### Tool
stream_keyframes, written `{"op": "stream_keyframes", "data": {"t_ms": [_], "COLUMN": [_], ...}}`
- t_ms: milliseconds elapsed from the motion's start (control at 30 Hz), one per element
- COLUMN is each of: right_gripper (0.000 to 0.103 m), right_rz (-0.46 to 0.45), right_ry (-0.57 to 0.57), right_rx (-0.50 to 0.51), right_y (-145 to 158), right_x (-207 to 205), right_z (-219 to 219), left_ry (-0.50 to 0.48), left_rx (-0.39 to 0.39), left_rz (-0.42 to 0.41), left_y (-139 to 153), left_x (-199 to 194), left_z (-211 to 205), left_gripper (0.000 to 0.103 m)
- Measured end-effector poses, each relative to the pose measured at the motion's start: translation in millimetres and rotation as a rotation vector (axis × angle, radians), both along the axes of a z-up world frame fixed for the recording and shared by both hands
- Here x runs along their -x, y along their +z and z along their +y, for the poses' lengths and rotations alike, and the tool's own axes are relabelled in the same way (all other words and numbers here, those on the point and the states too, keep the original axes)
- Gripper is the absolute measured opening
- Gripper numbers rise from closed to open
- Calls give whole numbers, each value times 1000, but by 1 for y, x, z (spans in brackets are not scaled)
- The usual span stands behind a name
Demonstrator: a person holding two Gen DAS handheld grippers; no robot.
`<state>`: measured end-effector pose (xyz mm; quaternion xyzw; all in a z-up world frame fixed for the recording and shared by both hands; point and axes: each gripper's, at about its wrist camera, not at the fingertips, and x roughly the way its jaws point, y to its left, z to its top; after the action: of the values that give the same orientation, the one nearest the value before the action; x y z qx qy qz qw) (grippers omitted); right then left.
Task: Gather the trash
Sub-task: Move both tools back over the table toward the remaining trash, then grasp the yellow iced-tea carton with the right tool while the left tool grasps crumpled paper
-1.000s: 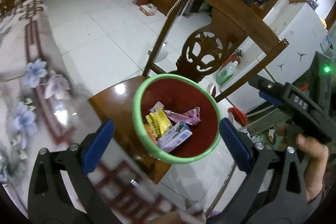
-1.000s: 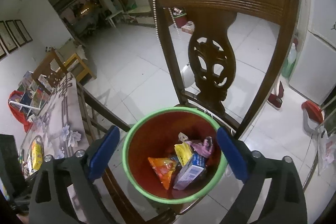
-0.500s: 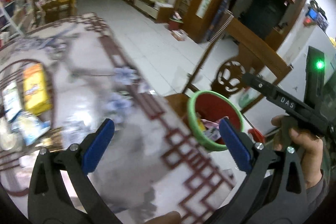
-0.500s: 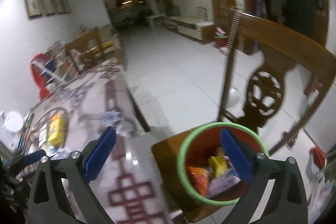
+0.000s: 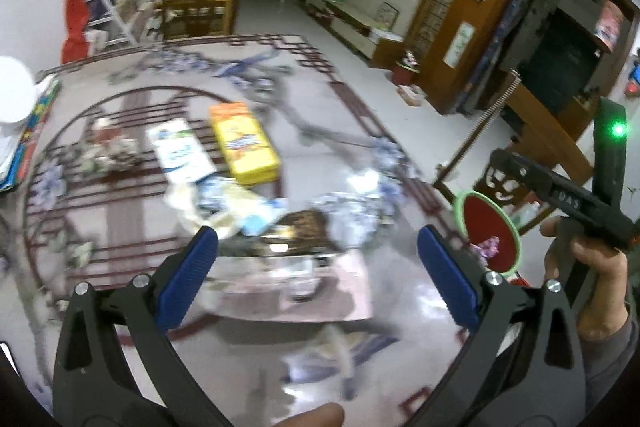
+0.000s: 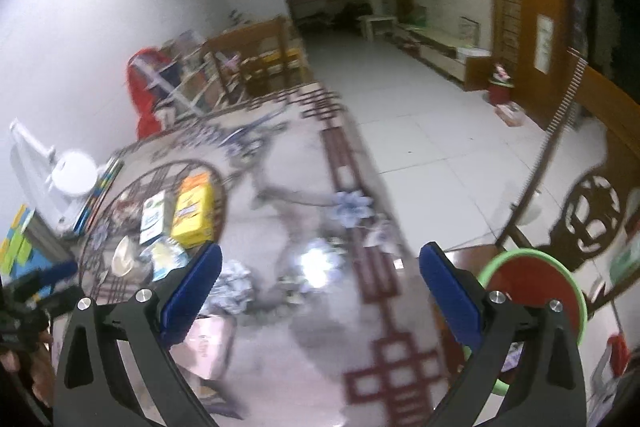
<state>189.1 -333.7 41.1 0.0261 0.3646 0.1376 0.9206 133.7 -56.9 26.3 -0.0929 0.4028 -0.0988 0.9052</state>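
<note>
2 grippers hang over the table [image 5: 360,155] with nothing in them: the left gripper [image 5: 316,259] has its blue pads spread wide, and the right gripper [image 6: 320,277] is just as wide, presumably ready for the next pickup. Nearest the left one lies a blurred heap of wrappers [image 5: 244,207], likely the next trash to take. Just beyond it sit a white carton [image 5: 180,155] and a yellow box [image 5: 244,143], side by side. Off the table's right edge, the green-rimmed bin [image 5: 490,227] stands on a wooden chair [image 6: 592,203], close enough for short drops; a scrap or 2 shows inside. Motion blur hides finer detail
</note>
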Motion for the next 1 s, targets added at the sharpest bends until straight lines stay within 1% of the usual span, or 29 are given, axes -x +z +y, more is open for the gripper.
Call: {"op": "stream_keyframes", "data": {"t_ms": [200,367,467,533,567,700,767,900,1000], "right_gripper": [96,96,96,96,95,94,94,90,86], "right_rz": [7,43,38,41,57,114,146,186,225], "right_ry": [123,193,220,228,239,252,254,253,261], "right_rx": [91,88,121,143,146,155,153,181,194], "right_y": [-9,-15,-22,-28,-34,-54,-65,-83,-95], "right_x": [-8,-26,-43,-55,-65,-93,-106,-129,-142], "right_z": [63,104,132,150,163,189,202,222,230], "left_ry": [88,184,228,251,261,292,309,329,343], "left_rx": [-17,-14,-2,-22,-30,-29,-41,-73,-62], "left_rz": [-3,15,38,46,49,70,81,107,125], "left_y": [0,-7,-17,-24,-28,-44,-52,-67,-77], "left_x": [1,-12,-24,-34,-41,-63,-77,-103,-120], "left_z": [57,113,138,150,155,171,178,188,194], "left_gripper": [98,98,98,98,98,98,98,98,98]}}
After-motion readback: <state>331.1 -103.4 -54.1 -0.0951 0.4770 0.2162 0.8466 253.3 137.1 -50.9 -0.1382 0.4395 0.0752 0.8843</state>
